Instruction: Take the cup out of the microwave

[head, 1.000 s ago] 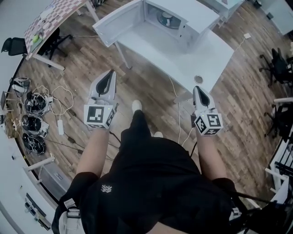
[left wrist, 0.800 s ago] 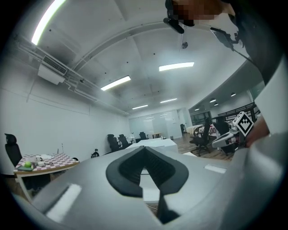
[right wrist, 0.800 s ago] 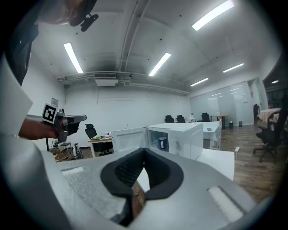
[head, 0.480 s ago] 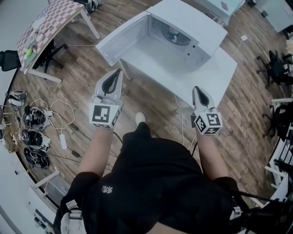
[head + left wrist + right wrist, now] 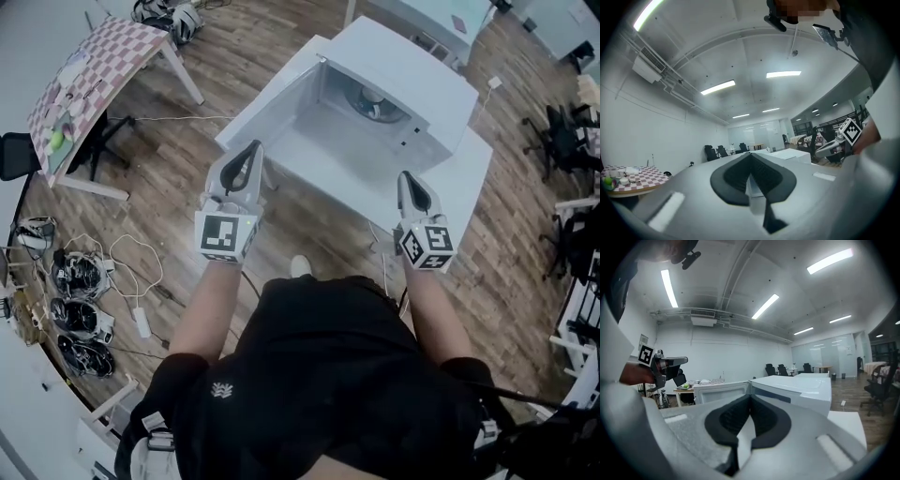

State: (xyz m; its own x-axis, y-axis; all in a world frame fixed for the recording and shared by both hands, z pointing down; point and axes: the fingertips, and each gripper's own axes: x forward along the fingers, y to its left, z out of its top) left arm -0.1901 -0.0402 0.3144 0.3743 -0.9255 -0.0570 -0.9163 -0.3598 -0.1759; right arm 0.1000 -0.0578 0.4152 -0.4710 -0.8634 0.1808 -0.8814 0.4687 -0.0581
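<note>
A white microwave (image 5: 394, 84) stands on a white table (image 5: 464, 178) with its door (image 5: 267, 103) swung open to the left. Inside, on the round glass plate, a small cup (image 5: 373, 105) shows only dimly. My left gripper (image 5: 251, 150) is held level just short of the door's lower edge, its jaws shut and empty. My right gripper (image 5: 410, 178) hovers over the table's near edge in front of the microwave, also shut and empty. The microwave (image 5: 797, 385) and its door (image 5: 719, 392) lie beyond the tips in the right gripper view. The microwave (image 5: 787, 154) also shows in the left gripper view.
A checkered table (image 5: 84, 75) stands at the far left. Cables and gear (image 5: 75, 281) lie on the wooden floor at the left. Office chairs (image 5: 562, 141) stand at the right. A cord (image 5: 384, 258) hangs off the table near my feet.
Both grippers, still shut, have moved forward together toward the microwave. The microwave and table have come closer and sit lower in the head view.
</note>
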